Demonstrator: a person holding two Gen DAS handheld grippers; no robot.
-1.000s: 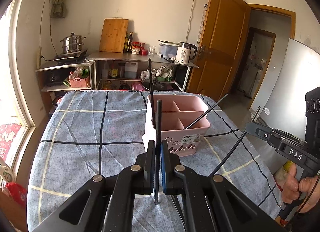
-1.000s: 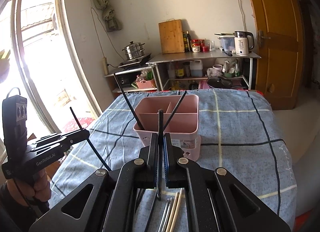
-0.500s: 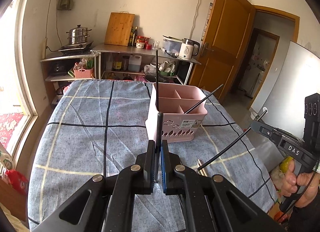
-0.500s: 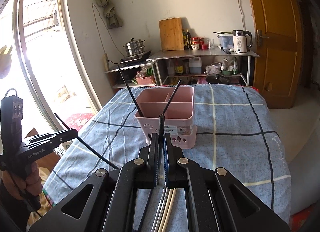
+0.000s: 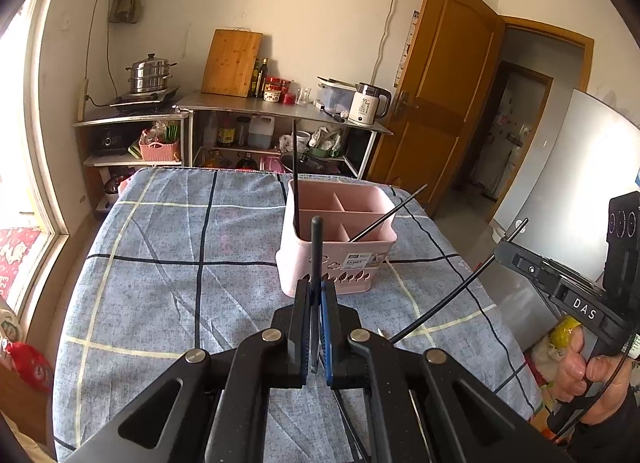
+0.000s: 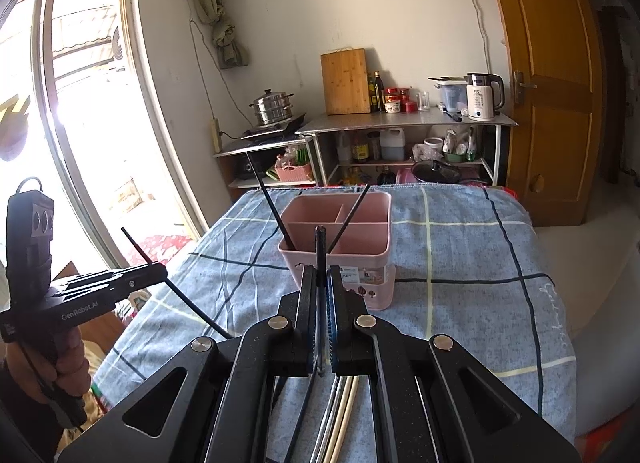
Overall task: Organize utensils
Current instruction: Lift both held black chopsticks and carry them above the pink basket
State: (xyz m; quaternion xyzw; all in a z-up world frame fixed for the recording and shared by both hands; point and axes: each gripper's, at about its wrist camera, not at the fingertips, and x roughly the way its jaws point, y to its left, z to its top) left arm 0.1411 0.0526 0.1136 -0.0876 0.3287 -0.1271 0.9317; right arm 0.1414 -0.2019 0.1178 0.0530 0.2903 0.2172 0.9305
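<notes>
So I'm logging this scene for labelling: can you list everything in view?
Caddy: one, pink, on the checked cloth.
Chopsticks in caddy: two, black, leaning apart.
Held chopsticks: two, black, one per gripper.
Loose utensils: several, silver and pale, on the cloth below the right gripper.
Cutting board: one, wooden, against the wall.
Kettle: one, white, on the metal shelf.
Steamer pot: one, steel, on the stove.
Left gripper: shut.
Right gripper: shut.

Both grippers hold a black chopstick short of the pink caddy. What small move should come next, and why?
Probably carry the left gripper forward over the pink caddy and lower its black chopstick into the front compartment. Two black chopsticks already lean there, and both held sticks sit short of the rim. The right gripper can follow.
</notes>
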